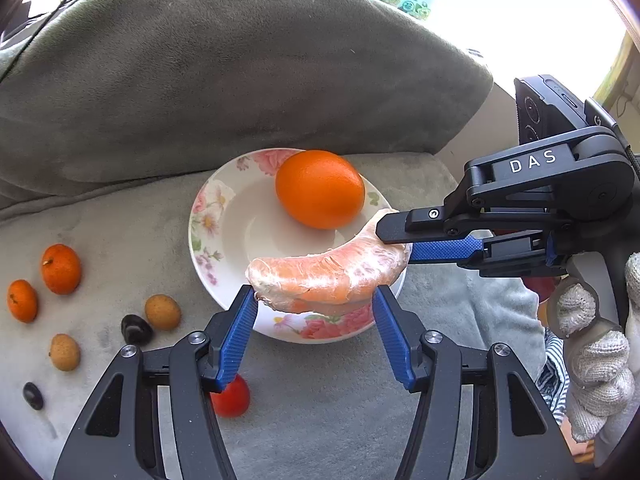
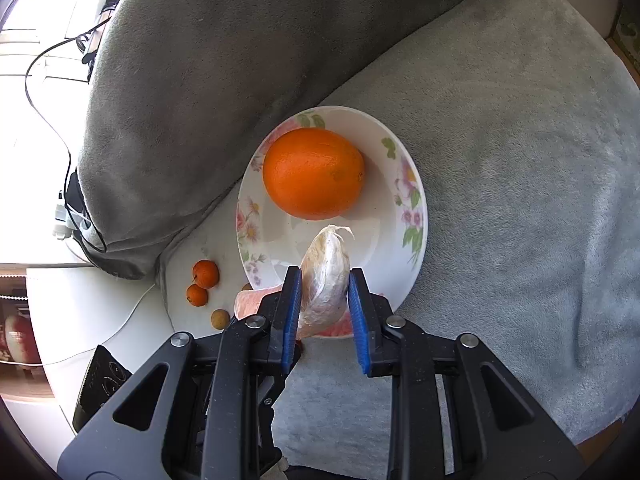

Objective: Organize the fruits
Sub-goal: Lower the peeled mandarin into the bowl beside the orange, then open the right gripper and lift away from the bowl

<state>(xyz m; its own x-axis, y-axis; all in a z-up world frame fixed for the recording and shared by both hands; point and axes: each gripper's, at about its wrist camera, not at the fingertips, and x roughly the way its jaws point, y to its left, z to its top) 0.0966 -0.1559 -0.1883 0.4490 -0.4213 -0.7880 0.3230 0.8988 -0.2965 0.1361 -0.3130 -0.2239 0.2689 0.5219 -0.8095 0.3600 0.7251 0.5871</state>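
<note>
A peeled pomelo segment (image 1: 324, 276) hangs over the near rim of a floral plate (image 1: 208, 216). My right gripper (image 1: 390, 236) is shut on its right end; in the right wrist view the segment (image 2: 326, 284) sits between the blue pads (image 2: 291, 312) of the right gripper (image 2: 322, 308). My left gripper (image 1: 314, 300) is open, its pads either side of the segment. A big orange (image 1: 320, 188) lies on the plate and also shows in the right wrist view (image 2: 314, 172) on the plate (image 2: 416, 208).
Two small tangerines (image 1: 60, 268), two brown longans (image 1: 162, 312), dark fruits (image 1: 136, 329) and a red tomato (image 1: 232, 396) lie on the grey blanket (image 1: 120, 240) left of the plate. A big grey cushion (image 1: 240, 72) rises behind. A white table with cables (image 2: 44, 92) is far left.
</note>
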